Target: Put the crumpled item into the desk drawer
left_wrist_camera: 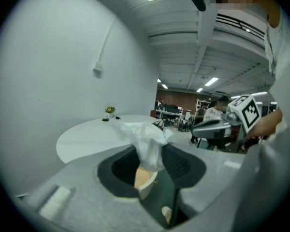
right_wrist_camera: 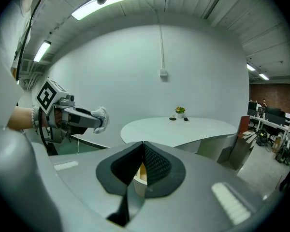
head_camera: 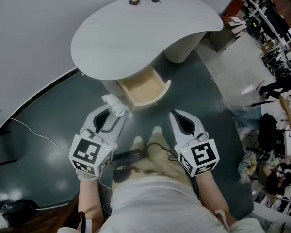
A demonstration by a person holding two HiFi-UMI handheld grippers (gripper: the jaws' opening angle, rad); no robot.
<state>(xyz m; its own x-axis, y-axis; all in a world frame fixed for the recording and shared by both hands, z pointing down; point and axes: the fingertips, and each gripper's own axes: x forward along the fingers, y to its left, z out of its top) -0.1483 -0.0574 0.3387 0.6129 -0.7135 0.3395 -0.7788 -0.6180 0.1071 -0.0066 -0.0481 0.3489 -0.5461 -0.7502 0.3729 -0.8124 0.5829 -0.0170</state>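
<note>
A crumpled white wad of thin paper or film [left_wrist_camera: 146, 138] is pinched between the jaws of the left gripper [head_camera: 118, 111], and most of its bulk puffs out beyond the tips. It is held just short of the open light-wood drawer [head_camera: 144, 90], which is pulled out from under the white rounded desk top [head_camera: 136, 38]. The wad is off the drawer's front left corner and not yet over its cavity. The right gripper [head_camera: 174, 114] is seen off the drawer's front right corner, a little further back, with its jaws pressed together and nothing between them. The wad is judged very light, soft and springy, so it can be squeezed without harm, though it may cling to the pads on release. A hold at its denser waist, as taken now, is judged soundest, since loose flaps could tear or slip free
</note>
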